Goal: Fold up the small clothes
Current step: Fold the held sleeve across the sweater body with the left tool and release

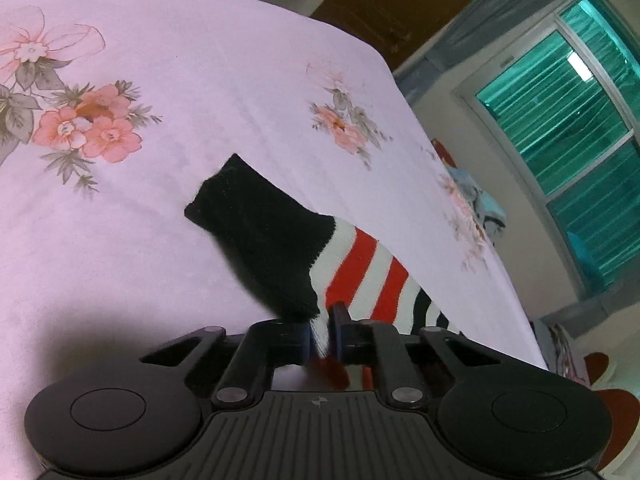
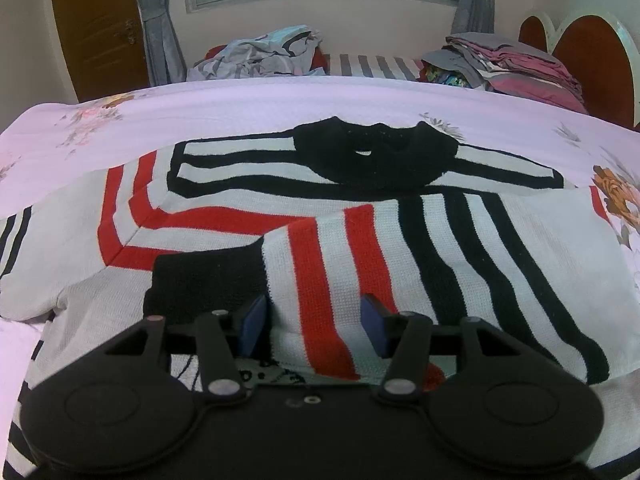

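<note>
A small knitted sweater (image 2: 224,172) with white, red and black stripes lies flat on the bed, its black collar (image 2: 372,156) at the far side. In the left wrist view one sleeve (image 1: 360,276), ending in a black cuff (image 1: 256,232), is stretched out over the floral sheet (image 1: 160,80). My left gripper (image 1: 320,340) is shut on this sleeve near the cuff. In the right wrist view the other sleeve (image 2: 360,248) lies folded across the sweater's body, its black cuff (image 2: 200,280) to the left. My right gripper (image 2: 314,324) stands open with that sleeve between its blue pads (image 2: 254,320).
Crumpled clothes (image 2: 260,54) and a stack of folded laundry (image 2: 516,68) sit beyond the bed's far edge. A red headboard (image 2: 592,52) rises at the right, with a brown door (image 2: 100,28) at the left. The window (image 1: 568,120) is beside the bed edge.
</note>
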